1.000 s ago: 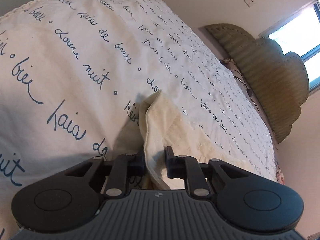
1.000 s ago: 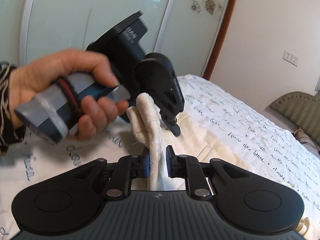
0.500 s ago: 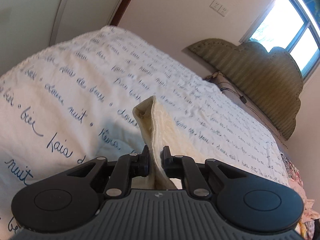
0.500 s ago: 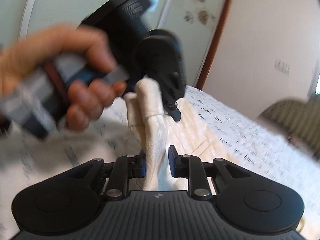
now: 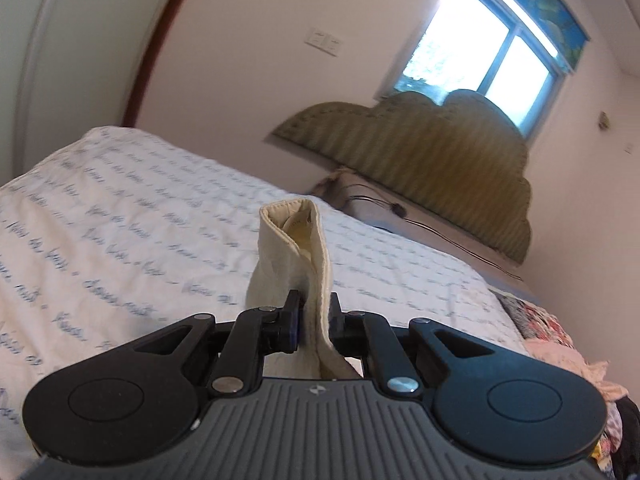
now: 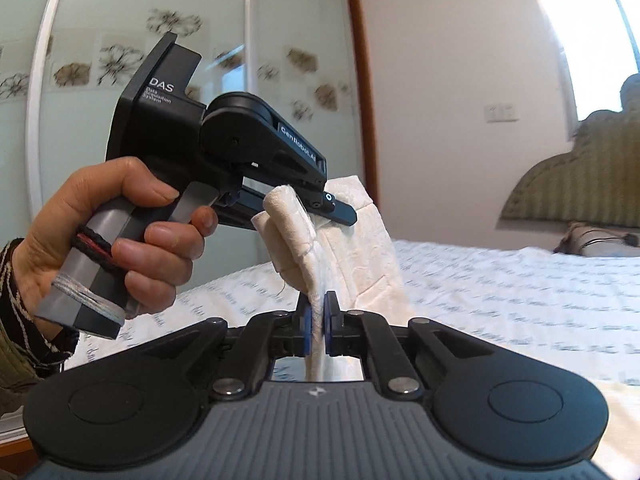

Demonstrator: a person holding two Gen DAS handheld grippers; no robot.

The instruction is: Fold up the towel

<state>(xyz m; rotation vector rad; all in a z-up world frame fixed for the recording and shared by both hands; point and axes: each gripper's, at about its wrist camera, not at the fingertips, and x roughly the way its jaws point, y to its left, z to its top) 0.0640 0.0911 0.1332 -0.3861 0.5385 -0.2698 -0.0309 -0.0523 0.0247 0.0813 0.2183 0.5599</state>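
Cream terry cloth, the towel (image 5: 294,256), hangs above the bed (image 5: 120,216), pinched at two places. Left gripper (image 5: 314,316): jaws closed on a bunched fold of the towel, whose hemmed edge stands up in a loop ahead of the fingers. Right gripper (image 6: 316,320): jaws have just been closing and now clamp a thin gathered edge of the towel (image 6: 352,248) between blue pads (image 6: 306,330). In the right wrist view the left gripper (image 6: 320,204) appears from the side, held by the person's left hand (image 6: 116,236) (a patterned sleeve (image 6: 16,320) covers the wrist); its black fingers bite a rolled corner of the towel, higher than the right gripper's hold. The cloth runs taut between the two grips and drapes down toward the bed. The bed wears a white cover printed with dark script. Beyond the bed stands a green scalloped headboard (image 5: 420,152), with a bright window (image 5: 480,60) above it.
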